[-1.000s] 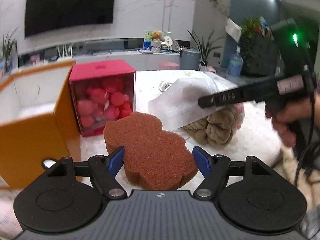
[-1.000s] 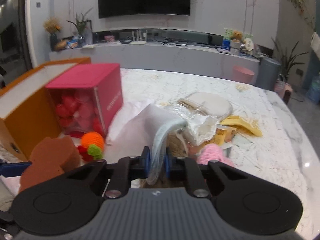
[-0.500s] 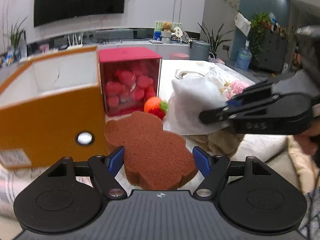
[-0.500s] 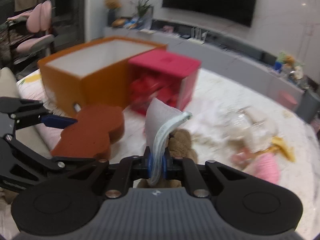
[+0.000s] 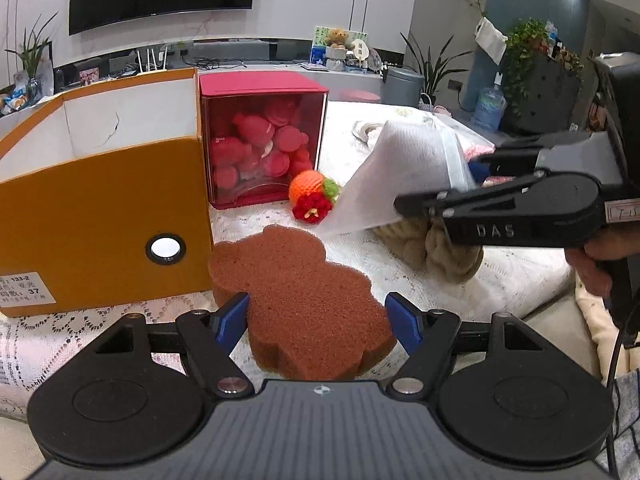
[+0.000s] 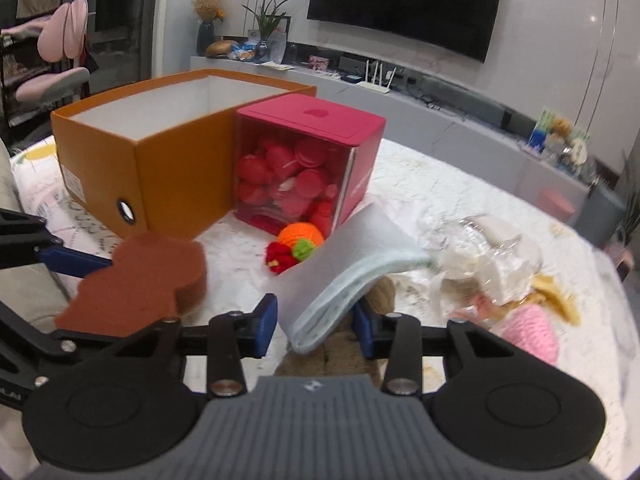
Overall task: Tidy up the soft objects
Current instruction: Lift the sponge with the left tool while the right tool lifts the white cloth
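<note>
My left gripper (image 5: pixel 318 316) is shut on a brown bear-shaped sponge (image 5: pixel 298 296), held above the lace cloth beside the open orange box (image 5: pixel 104 208). The sponge also shows in the right wrist view (image 6: pixel 140 280). My right gripper (image 6: pixel 316 324) has its jaws apart; a folded white cloth (image 6: pixel 352 268) lies loose between them. In the left wrist view that cloth (image 5: pixel 404 176) hangs by the right gripper's fingers (image 5: pixel 480 196). A crocheted orange fruit (image 6: pixel 298 246) lies in front of the red box (image 6: pixel 308 168).
The red box holds several red soft pieces. A beige knotted plush (image 5: pixel 436 248) lies under the right gripper. A pink knit item (image 6: pixel 528 332), crumpled plastic wrap (image 6: pixel 488 256) and a yellow piece lie on the marble table (image 6: pixel 420 184) to the right.
The right gripper has opened; the white cloth was pinched before and now sits loose between the jaws. Both grippers have moved closer to the orange box.
</note>
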Demonstrator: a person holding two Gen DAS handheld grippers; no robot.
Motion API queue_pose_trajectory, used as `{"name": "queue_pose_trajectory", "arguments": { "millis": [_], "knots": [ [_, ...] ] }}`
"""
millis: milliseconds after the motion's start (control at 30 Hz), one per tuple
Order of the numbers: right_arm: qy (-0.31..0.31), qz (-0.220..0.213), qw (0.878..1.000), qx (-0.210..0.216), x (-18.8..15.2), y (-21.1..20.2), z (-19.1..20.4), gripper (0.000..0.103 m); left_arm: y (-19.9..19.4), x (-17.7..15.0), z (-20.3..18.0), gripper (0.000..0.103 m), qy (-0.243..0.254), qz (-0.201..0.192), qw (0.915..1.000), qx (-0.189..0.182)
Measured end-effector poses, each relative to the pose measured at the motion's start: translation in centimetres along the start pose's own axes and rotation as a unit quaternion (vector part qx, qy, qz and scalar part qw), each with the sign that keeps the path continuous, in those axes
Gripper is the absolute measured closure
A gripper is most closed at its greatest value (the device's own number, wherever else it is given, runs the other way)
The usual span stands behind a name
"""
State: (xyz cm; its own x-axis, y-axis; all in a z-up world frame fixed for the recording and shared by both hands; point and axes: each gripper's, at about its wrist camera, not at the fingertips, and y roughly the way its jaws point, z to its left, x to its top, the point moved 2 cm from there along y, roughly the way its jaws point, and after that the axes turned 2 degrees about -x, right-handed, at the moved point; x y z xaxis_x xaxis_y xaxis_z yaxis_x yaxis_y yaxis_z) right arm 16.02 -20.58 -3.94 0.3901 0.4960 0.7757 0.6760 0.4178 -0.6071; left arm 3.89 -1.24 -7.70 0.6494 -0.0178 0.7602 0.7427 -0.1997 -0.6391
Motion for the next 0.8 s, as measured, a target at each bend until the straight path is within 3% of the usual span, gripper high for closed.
{"name": "queue_pose_trajectory", "arguments": {
  "millis": [33,100,267,333,367,400,667,767,800],
  "knots": [
    [-0.005,-0.006,1.0,-0.016,0.0,-0.1,0.0,0.06,-0.1,0.0,0.0,0.018,-0.001,-0.001,1.0,-0.001],
    [-0.019,-0.018,0.998,-0.051,0.2,-0.5,-0.1,0.04,-0.2,0.1,0.1,0.018,-0.005,-0.004,1.0,-0.003],
    [-0.019,-0.052,0.997,-0.052,0.5,-1.5,-0.7,0.04,0.1,0.1,0.2,0.018,-0.007,0.002,1.0,-0.003],
    [-0.033,-0.046,0.997,-0.048,0.7,-1.2,-0.5,0.053,0.1,-0.1,0.1,0.018,-0.002,0.002,1.0,0.0],
    [-0.038,-0.046,0.997,-0.046,0.7,-1.0,-0.3,0.07,0.0,-0.1,0.0,0.018,0.0,0.002,1.0,0.001],
    [-0.044,-0.041,0.997,-0.047,0.7,-0.7,-0.2,0.075,0.0,-0.1,0.0,0.018,0.0,0.002,1.0,0.002],
    [0.004,-0.023,0.999,-0.042,0.5,1.4,-0.6,0.075,0.1,0.1,0.0,0.018,-0.01,0.003,0.9999,0.004],
    [0.017,-0.032,0.998,-0.048,0.7,1.7,-1.0,0.103,-0.1,0.1,-0.2,0.018,-0.01,-0.001,1.0,0.001],
    [0.028,-0.033,0.998,-0.05,0.8,1.7,-1.3,0.103,-0.2,0.1,-0.3,0.018,-0.008,-0.003,1.0,-0.002]
  ]
}}
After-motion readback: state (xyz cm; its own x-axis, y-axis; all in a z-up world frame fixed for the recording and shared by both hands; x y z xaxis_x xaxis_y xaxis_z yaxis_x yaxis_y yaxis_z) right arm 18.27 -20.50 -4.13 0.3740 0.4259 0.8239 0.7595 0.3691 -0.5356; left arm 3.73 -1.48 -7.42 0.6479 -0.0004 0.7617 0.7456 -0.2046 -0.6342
